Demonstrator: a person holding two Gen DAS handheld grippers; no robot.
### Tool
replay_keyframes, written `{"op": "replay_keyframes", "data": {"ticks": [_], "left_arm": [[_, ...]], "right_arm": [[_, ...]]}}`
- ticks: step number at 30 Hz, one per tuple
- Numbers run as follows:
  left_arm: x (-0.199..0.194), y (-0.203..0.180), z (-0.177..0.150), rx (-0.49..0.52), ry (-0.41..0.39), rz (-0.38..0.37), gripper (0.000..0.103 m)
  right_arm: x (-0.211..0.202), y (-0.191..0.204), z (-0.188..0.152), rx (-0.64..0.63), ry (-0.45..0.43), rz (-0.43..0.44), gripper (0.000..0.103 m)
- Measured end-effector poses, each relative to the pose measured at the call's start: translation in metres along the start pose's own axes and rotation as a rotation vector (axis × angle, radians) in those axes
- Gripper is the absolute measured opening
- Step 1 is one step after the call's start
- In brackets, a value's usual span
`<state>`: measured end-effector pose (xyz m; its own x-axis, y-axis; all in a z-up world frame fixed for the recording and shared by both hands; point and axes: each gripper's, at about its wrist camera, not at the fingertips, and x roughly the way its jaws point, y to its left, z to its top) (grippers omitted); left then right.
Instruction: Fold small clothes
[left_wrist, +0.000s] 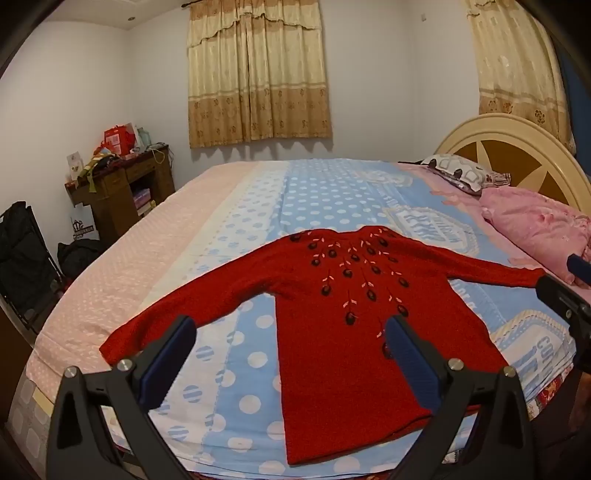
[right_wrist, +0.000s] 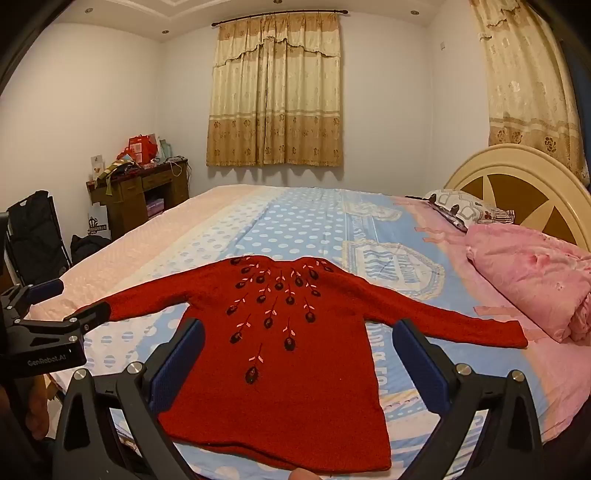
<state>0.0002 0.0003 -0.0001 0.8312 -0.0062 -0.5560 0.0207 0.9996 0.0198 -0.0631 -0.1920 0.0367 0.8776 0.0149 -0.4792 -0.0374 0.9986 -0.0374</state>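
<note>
Beyond both grippers' spread fingers (left_wrist: 184, 332) lies the sweater (right_wrist: 280, 387).

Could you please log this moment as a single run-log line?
stage: before first fold | sweater: flat on bed, sleeves spread | left tool: open, holding nothing | right tool: open, holding nothing

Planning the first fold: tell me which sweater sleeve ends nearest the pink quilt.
The right-hand sleeve of the red sweater; its cuff nearly reaches the pink quilt, while the other sleeve points towards the desk side.
</note>
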Motion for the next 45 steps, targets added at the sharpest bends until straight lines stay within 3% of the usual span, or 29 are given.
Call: {"op": "replay_keyframes", "data": {"ticks": [45], "left_arm": [[0.005, 0.000, -0.004, 0.018, 0.006, 0.014, 0.103]], "right_arm": [[0.012, 0.001, -0.009, -0.006, 0.028, -0.027, 0.102]]}}
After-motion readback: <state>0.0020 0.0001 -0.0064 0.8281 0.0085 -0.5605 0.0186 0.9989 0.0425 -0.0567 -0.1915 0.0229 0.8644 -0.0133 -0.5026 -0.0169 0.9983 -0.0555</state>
